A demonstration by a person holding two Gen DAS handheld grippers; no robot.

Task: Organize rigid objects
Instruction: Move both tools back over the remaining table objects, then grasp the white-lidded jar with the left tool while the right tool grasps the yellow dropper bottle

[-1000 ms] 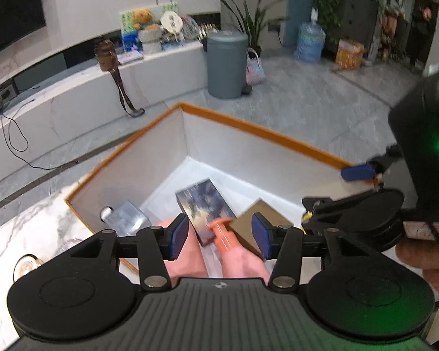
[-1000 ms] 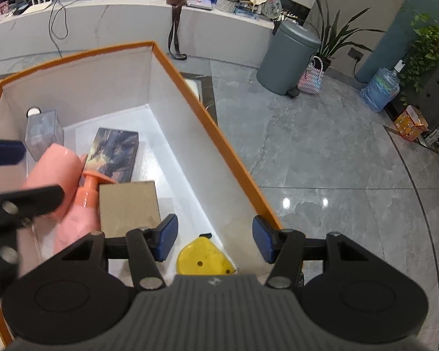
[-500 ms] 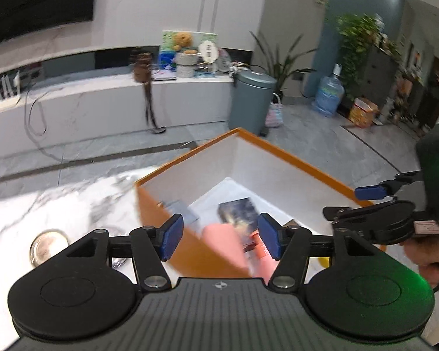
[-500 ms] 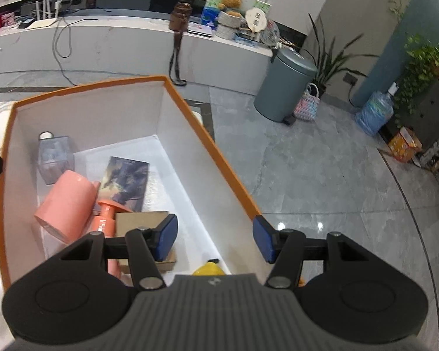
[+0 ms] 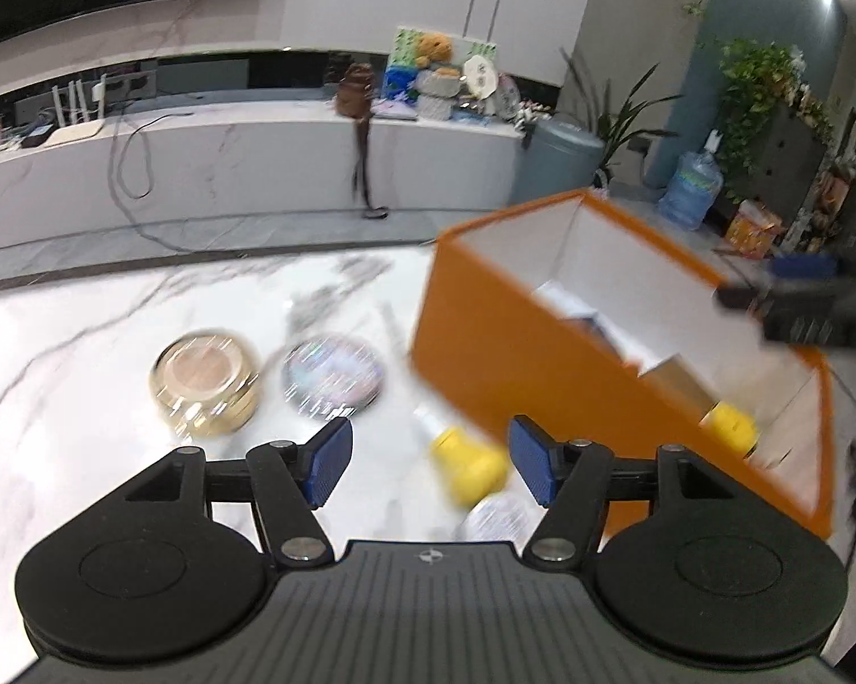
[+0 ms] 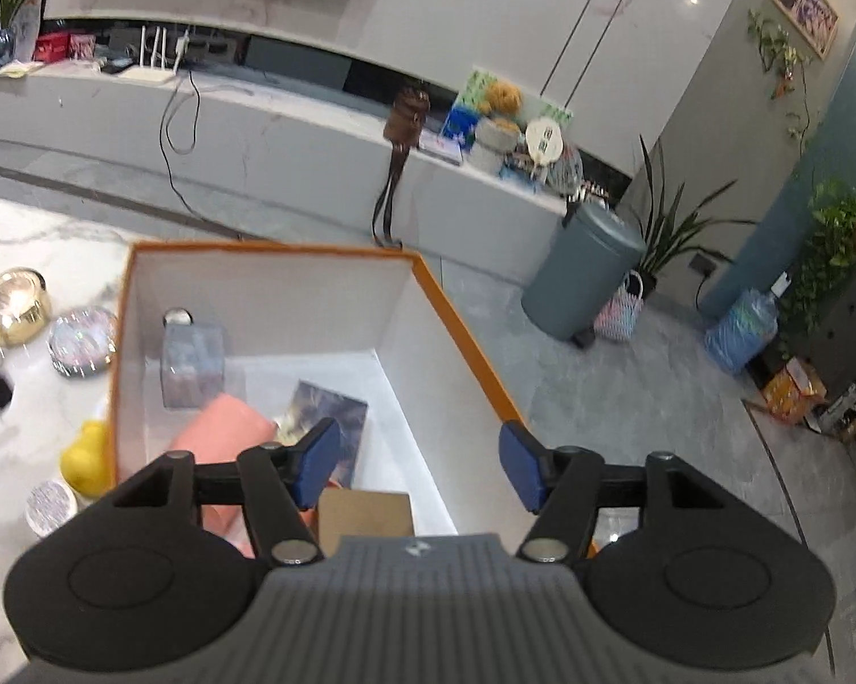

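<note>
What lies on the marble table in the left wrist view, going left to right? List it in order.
Gold round tin → glittery round disc → yellow-capped bottle → orange box.

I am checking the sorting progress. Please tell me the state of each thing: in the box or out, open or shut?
orange box: open top, partly filled
pink roll: inside box, lying
dark booklet: inside box, flat
gold jar: on table, outside
yellow-capped bottle: on table, lying
left gripper: opening, empty
right gripper: opening, empty
</note>
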